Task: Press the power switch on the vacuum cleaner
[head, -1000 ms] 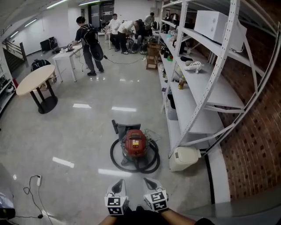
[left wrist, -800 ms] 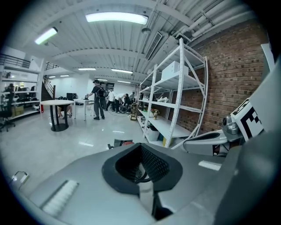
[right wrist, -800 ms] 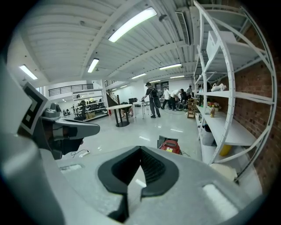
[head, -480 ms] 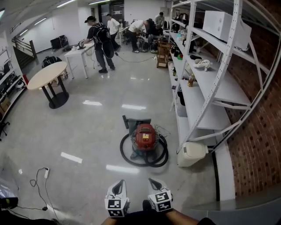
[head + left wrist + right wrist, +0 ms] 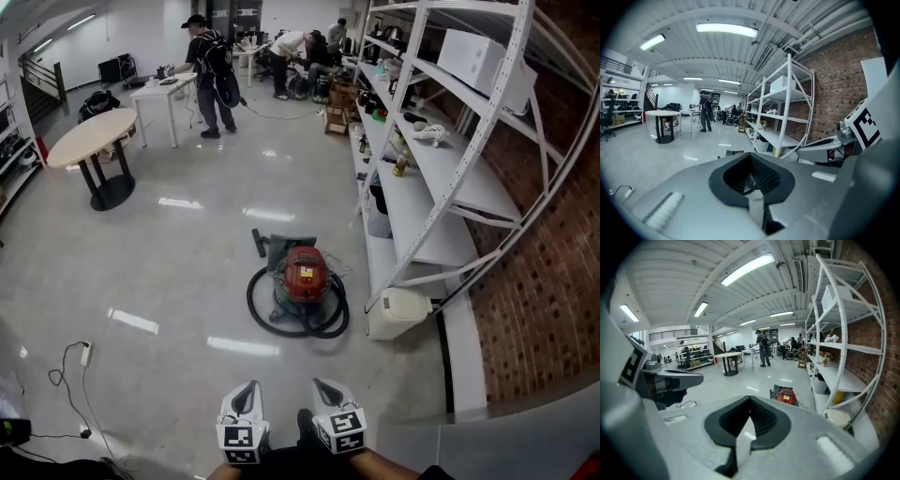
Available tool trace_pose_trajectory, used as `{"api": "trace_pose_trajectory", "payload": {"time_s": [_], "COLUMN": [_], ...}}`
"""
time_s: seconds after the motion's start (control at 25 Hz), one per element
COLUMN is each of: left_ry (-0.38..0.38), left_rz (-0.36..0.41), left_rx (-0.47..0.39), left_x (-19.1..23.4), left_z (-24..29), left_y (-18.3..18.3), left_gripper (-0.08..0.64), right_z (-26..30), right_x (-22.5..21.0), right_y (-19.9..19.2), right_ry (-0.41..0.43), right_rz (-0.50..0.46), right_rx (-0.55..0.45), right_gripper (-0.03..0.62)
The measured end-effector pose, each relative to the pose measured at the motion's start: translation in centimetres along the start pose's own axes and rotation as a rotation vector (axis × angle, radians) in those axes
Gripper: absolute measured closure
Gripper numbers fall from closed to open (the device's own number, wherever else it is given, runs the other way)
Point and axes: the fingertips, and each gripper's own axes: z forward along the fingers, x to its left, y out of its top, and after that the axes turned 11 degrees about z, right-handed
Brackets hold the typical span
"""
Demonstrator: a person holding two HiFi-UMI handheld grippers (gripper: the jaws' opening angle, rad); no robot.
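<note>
A red vacuum cleaner [image 5: 304,276] stands on the glossy floor with its black hose [image 5: 298,322] coiled round it, well ahead of me; its red body also shows small in the right gripper view as the vacuum cleaner [image 5: 787,396]. My left gripper [image 5: 244,401] and right gripper [image 5: 328,394] hang side by side near my body at the bottom of the head view, far short of the machine. Both are shut with nothing between their jaws. The power switch is too small to make out.
White metal shelving [image 5: 422,178] runs along the brick wall on the right, a white lidded bin [image 5: 397,313] beside the vacuum. A round table [image 5: 90,141] stands far left. Several people [image 5: 208,66] work at the back. A cable and power strip [image 5: 82,354] lie left.
The head view has shifted: the vacuum now sits slightly higher and more central than before. Both grippers stay low and shut in the same spot.
</note>
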Motion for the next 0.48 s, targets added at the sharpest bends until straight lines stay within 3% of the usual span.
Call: {"api": "trace_pose_trajectory", "payload": {"time_s": [0.24,0.48], "left_ry": [-0.073,-0.036], "left_rz": [-0.013,-0.01], "left_rx": [0.007,-0.013], "left_x": [-0.2,-0.2], "left_z": [-0.7,-0.7], "left_y": [-1.2,0.0], "left_gripper": [0.543,0.543], "right_z": [-1.2,-2.0], "right_x": [1.4,0.7], "right_y": [-0.2,-0.3], "right_ry": [-0.051,-0.05], "right_rz": [0.035,0.032], "right_rx": [-0.03,-0.036], "right_gripper": [0.6,0.6]}}
